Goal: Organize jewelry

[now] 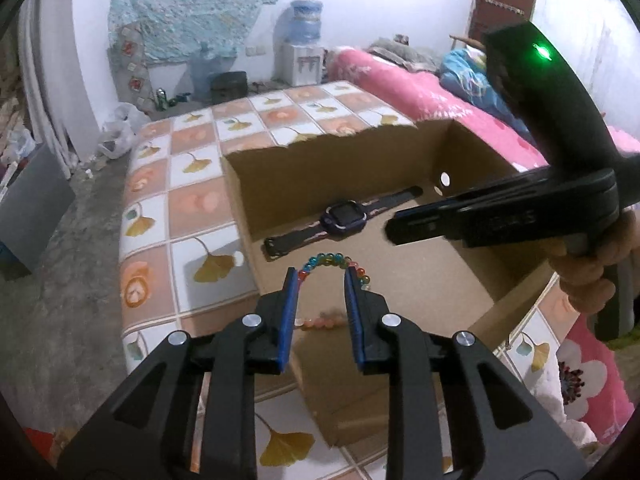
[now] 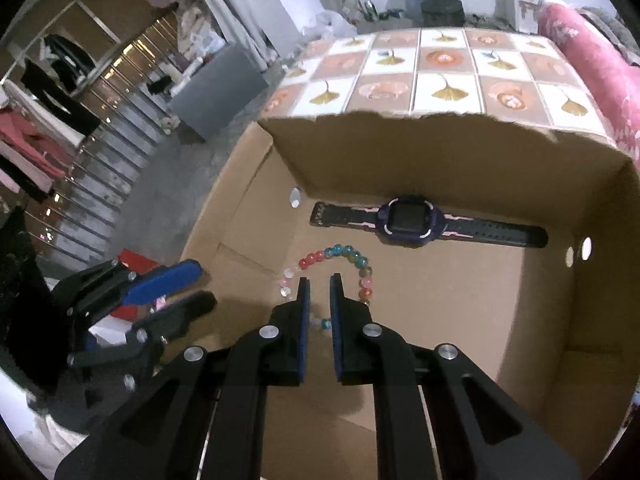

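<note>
Bracelet point(image 1: 338, 260) lying on the box point(image 1: 328, 168) floor, before the watch point(image 1: 340, 216).
Left gripper point(image 1: 320, 276) is standing parted, straddling the bracelet, pads clear; right gripper point(image 2: 319, 282) is hovering narrow over its near side, gripping nothing.

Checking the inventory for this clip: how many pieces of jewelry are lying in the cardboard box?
2. A watch lies flat along the far wall of the cardboard box; a multicoloured bead bracelet lies just in front of it. Gripper fingers cover part of the floor, so more could be hidden.
</note>
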`<control>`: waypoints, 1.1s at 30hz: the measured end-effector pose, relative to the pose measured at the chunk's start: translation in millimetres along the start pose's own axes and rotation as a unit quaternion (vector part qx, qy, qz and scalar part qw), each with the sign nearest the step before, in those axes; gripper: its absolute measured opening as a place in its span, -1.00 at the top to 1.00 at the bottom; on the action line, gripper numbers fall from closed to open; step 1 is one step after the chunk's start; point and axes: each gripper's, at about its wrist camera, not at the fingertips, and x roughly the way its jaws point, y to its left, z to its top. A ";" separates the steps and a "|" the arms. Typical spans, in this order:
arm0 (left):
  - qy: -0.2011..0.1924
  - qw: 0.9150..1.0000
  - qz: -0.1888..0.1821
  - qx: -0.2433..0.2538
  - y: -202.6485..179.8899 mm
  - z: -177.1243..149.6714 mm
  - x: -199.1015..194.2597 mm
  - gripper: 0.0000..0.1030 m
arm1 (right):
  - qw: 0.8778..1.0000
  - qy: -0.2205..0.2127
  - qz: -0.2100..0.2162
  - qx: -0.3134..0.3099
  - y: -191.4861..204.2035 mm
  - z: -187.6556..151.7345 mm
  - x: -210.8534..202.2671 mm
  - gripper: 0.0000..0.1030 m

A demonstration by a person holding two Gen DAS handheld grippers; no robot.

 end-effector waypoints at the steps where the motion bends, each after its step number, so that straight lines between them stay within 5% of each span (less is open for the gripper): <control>1: -0.005 1.000 0.002 -0.004 1.0 -1.5 -5.6 0.55 | 1.000 -0.008 0.002 0.001 -1.1 -2.1 -6.4 0.79; 8: -0.070 0.997 -0.021 -0.011 -1.3 -31.4 -64.0 0.28 | 0.993 -0.093 0.066 -0.012 -5.5 -46.4 -83.0 0.73; 10: -0.096 0.995 -0.032 -0.006 -5.2 -49.8 -83.4 0.19 | 0.987 -0.135 0.079 -0.034 -6.0 -72.1 -111.8 0.49; 14: -0.118 0.992 -0.051 -0.001 -16.4 -89.5 -101.9 -0.04 | 0.973 -0.194 0.108 -0.069 -14.8 -134.1 -148.5 0.43; 17: -0.097 0.994 -0.057 -0.012 -23.7 -114.9 -92.6 -0.10 | 0.973 -0.185 0.132 -0.043 -27.1 -165.4 -142.6 0.38; 20: -0.064 0.995 -0.065 -0.031 -26.7 -125.5 -68.7 -0.10 | 0.983 -0.148 0.107 -0.002 -41.5 -184.6 -113.1 0.38; 26: -0.049 0.996 -0.066 -0.047 -22.0 -109.2 -32.6 -0.10 | 0.990 -0.121 0.041 0.066 -76.3 -160.9 -77.6 0.38; 33: -0.060 0.993 -0.055 -0.083 -5.5 -89.6 -10.0 -0.10 | 0.985 -0.134 0.039 0.105 -99.7 -135.9 -66.4 0.38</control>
